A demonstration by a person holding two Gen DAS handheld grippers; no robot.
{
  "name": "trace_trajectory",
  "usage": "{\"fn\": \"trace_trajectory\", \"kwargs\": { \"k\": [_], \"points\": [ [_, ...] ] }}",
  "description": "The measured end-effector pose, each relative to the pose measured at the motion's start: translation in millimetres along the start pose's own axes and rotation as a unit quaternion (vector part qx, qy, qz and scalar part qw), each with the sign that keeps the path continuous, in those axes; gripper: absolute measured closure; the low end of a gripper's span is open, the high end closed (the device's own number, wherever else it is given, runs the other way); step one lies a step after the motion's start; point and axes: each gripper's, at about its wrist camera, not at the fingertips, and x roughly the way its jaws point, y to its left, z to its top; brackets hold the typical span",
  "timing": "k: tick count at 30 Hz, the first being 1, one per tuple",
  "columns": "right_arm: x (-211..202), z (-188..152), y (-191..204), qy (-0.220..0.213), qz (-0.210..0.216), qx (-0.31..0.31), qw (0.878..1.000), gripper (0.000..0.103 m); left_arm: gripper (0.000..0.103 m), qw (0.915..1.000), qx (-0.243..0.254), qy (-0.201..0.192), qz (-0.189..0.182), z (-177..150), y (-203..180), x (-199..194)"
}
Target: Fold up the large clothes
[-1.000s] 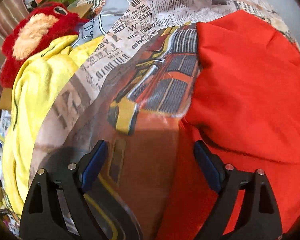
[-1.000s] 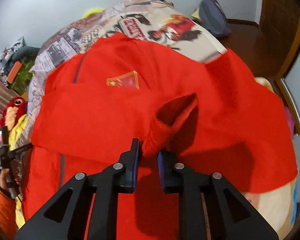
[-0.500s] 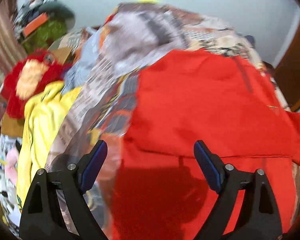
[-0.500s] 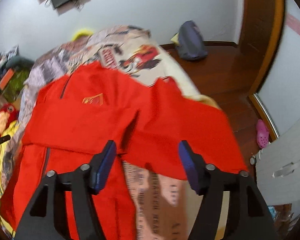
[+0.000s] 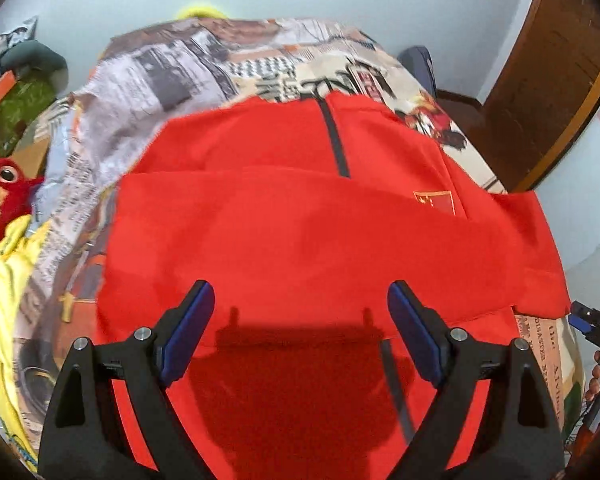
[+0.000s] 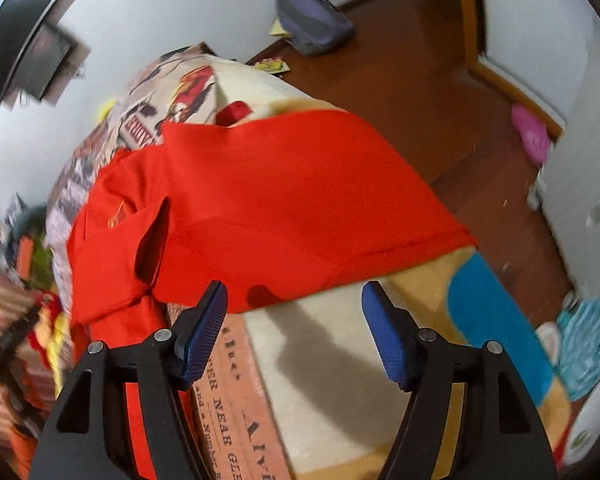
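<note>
Both tongs, left (image 5: 300, 320) and right (image 6: 294, 320), hang spread and empty, tilted down over one red jacket (image 5: 300, 220) on the bed (image 5: 204, 64).

Left tool (image 5: 300, 330) jaws wide apart, empty, right tool (image 6: 294, 332) jaws parted, empty, both angled downward

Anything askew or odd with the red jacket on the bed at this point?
Yes. The red jacket lies unevenly: one sleeve spreads past the bed's edge, and a cuff gapes open, bunched on the body. Both grippers stand open and hold nothing.
</note>
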Motion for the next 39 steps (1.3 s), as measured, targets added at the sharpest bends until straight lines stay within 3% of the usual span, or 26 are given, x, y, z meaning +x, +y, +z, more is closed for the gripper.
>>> {"fn": "trace_trajectory", "kwargs": {
  "k": [7,10,14,17,19,24,29,34,39],
  "points": [
    [15.2,19.1,-29.7,-0.02,0.038,0.078,0.996,0.037,0.015,0.9994,0.004,0.033,0.009,-5.0,-11.0,41.1],
    [23.6,28.6,-33.2,-0.035,0.025,0.102,0.994,0.037,0.015,0.9991,-0.004,0.042,0.011,-6.5,-8.1,51.9],
    [30.0,39.9,-31.7,-0.06,-0.015,0.112,0.992,0.058,0.015,0.9986,-0.013,0.048,0.013,-10.1,-3.3,61.8],
    [25.3,45.4,-32.9,-0.073,-0.036,0.12,0.989,0.093,0.014,0.9988,-0.009,0.045,0.018,-13.3,-3.9,61.6],
    [16.6,48.4,-29.3,-0.088,-0.039,0.113,0.989,0.095,0.014,0.9988,-0.003,0.044,0.021,-15.0,-7.1,60.3],
    [-22.5,57.6,16.2,-0.154,-0.044,0.035,0.986,0.096,0.014,0.9988,0.015,0.041,0.02,-17.9,-12.1,58.6],
    [-58.7,67.8,86.9,-0.192,-0.012,-0.042,0.98,0.097,0.015,0.9989,0.022,0.038,0.015,-17.8,-10.5,55.2],
    [-79.6,64.7,162.2,-0.2,0.04,-0.114,0.972,0.097,0.015,0.9994,0.033,0.0,0.009,-14.1,-7.4,27.4],
    [-70.7,46.1,235.9,-0.185,0.08,-0.183,0.962,0.097,0.015,0.9989,0.022,-0.04,-0.009,-5.5,8.7,-6.0]
  ]
}}
